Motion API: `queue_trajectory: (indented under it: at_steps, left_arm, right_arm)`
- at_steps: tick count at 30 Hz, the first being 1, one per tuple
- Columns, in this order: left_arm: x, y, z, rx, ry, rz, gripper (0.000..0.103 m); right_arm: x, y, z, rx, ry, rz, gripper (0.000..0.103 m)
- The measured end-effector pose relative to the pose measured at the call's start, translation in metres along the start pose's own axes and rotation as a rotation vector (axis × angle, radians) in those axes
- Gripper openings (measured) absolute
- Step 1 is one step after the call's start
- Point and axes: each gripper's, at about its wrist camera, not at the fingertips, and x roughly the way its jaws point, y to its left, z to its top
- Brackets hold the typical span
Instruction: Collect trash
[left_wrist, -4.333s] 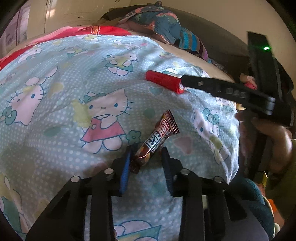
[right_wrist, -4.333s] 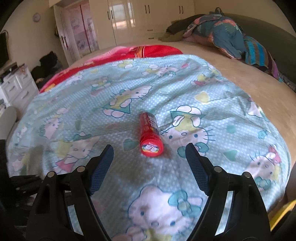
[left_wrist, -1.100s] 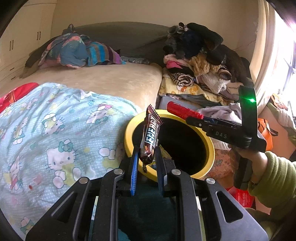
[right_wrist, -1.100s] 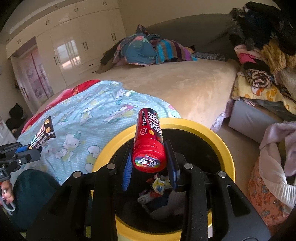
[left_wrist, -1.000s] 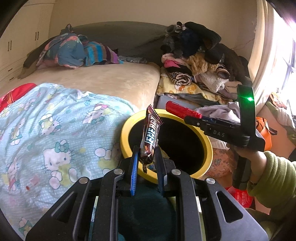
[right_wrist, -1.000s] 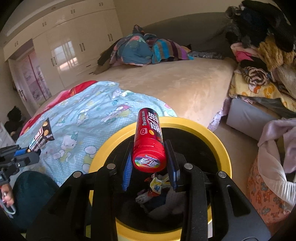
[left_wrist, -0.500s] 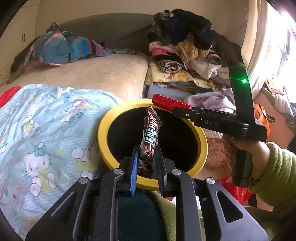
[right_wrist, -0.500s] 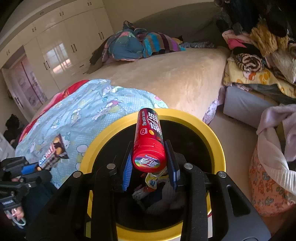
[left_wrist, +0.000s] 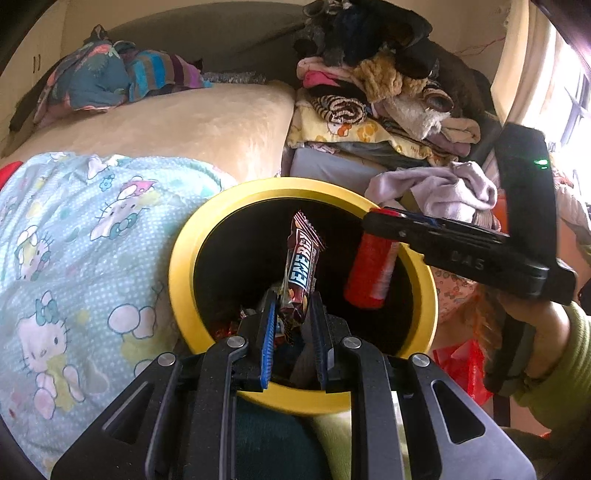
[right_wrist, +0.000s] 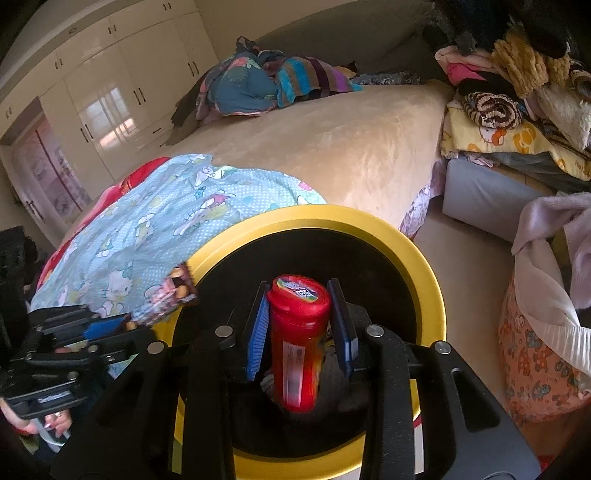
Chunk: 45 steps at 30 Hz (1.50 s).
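Observation:
My left gripper (left_wrist: 293, 317) is shut on the lower end of a brown snack bar wrapper (left_wrist: 301, 266), which stands upright over the mouth of the yellow-rimmed black bin (left_wrist: 181, 266). My right gripper (right_wrist: 299, 321) is over the same bin (right_wrist: 424, 266), its blue pads closed on the capped top of a red tube (right_wrist: 295, 350) that hangs down into the opening. In the left wrist view the right gripper (left_wrist: 376, 221) comes in from the right with the blurred tube (left_wrist: 371, 273) under its tip. The left gripper (right_wrist: 103, 325) and its bar (right_wrist: 173, 291) show at the bin's left rim.
Crumpled wrappers (left_wrist: 229, 325) lie in the bin. A bed with a cartoon-cat blanket (left_wrist: 74, 240) lies to its left, a heap of clothes (left_wrist: 388, 92) on a grey box behind it, an orange patterned bag (right_wrist: 535, 369) to its right. A green-sleeved hand (left_wrist: 546, 369) holds the right gripper.
Both grippers carried their items from the bed to the bin. In the last second the left gripper moved in over the bin's mouth. The red tube swung from pointing forward to hanging down.

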Motion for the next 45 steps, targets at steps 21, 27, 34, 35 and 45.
queue_trajectory:
  at_steps: [21,27,34,35,45]
  left_arm:
    - [-0.027,0.018,0.004,-0.097,-0.059,0.086,0.096]
    - [-0.060,0.037,-0.003,-0.165,-0.101,0.167,0.097]
    - [-0.104,0.059,-0.021,-0.247,-0.156,0.250,0.097]
    - [-0.110,0.062,-0.024,-0.256,-0.163,0.262,0.097]
    - [-0.174,0.067,-0.056,-0.248,-0.295,0.408,0.097]
  right_arm:
    - [-0.043,0.008,0.003,0.018,-0.105,-0.061,0.085]
    - [-0.051,0.029,0.001,-0.019,-0.136,-0.065,0.092]
    - [-0.053,0.069,-0.004,-0.079,-0.172,-0.033,0.092]
    - [-0.054,0.075,-0.005,-0.088,-0.177,-0.027,0.092]
    - [-0.066,0.142,-0.021,-0.191,-0.273,0.019,0.092]
